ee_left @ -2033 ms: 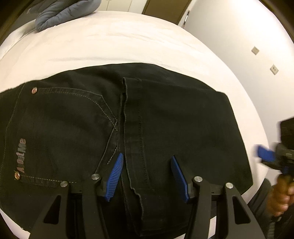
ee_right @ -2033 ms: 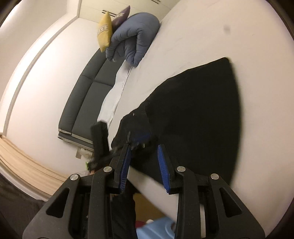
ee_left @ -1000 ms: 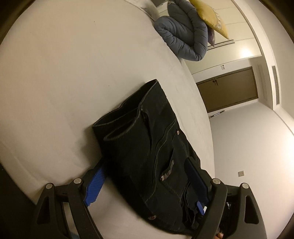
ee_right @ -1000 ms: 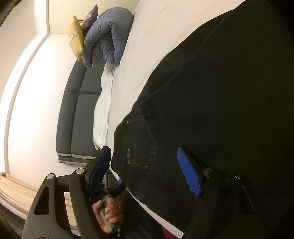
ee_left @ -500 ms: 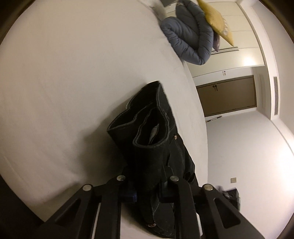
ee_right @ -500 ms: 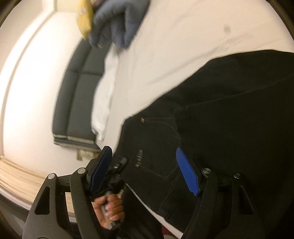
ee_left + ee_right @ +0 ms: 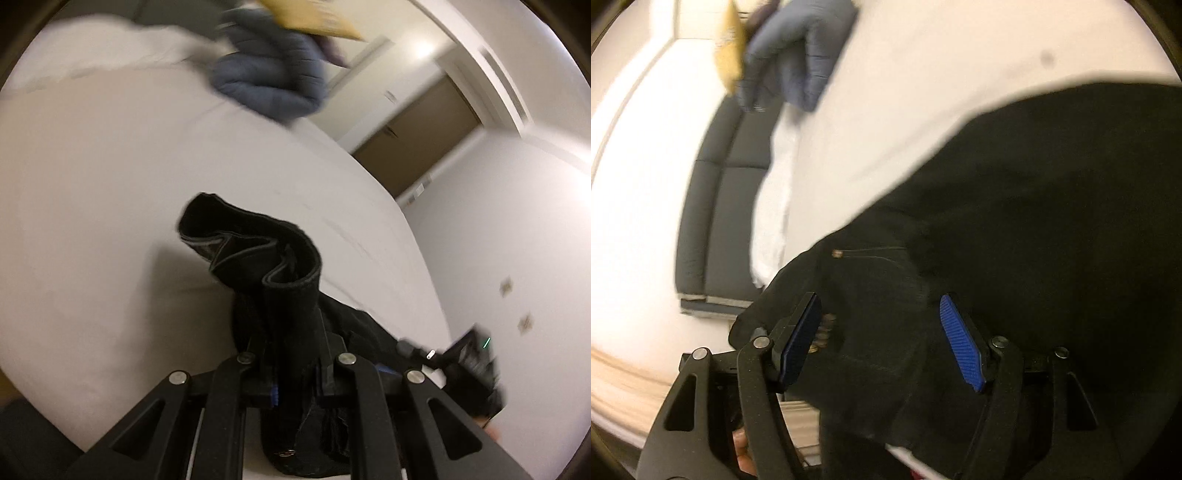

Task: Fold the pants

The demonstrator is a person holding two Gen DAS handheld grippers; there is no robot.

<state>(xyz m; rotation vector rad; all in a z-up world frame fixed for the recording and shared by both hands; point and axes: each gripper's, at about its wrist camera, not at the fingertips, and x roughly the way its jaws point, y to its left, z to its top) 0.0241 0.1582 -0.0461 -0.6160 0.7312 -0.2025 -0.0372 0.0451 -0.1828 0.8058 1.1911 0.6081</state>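
Observation:
Folded black jeans (image 7: 280,280) lie on a white bed (image 7: 92,184). My left gripper (image 7: 291,354) is shut on the jeans' waistband end, which stands up bunched between the fingers. In the right wrist view the jeans (image 7: 1034,206) fill the right half, with a pocket rivet showing. My right gripper (image 7: 882,343) is open, its blue pads (image 7: 960,347) wide apart over the jeans' near edge, not closed on the fabric. The right gripper also shows at the lower right of the left wrist view (image 7: 469,354).
A blue-grey puffer jacket (image 7: 269,81) and a yellow cushion (image 7: 314,14) lie at the far end of the bed. A dark grey sofa (image 7: 716,206) stands beside the bed. A brown door (image 7: 417,129) and white walls lie beyond.
My left gripper closed on the jeans' waistband end and lifted it, so the fabric bunches upright. My right gripper stayed open and moved in closer over the jeans.

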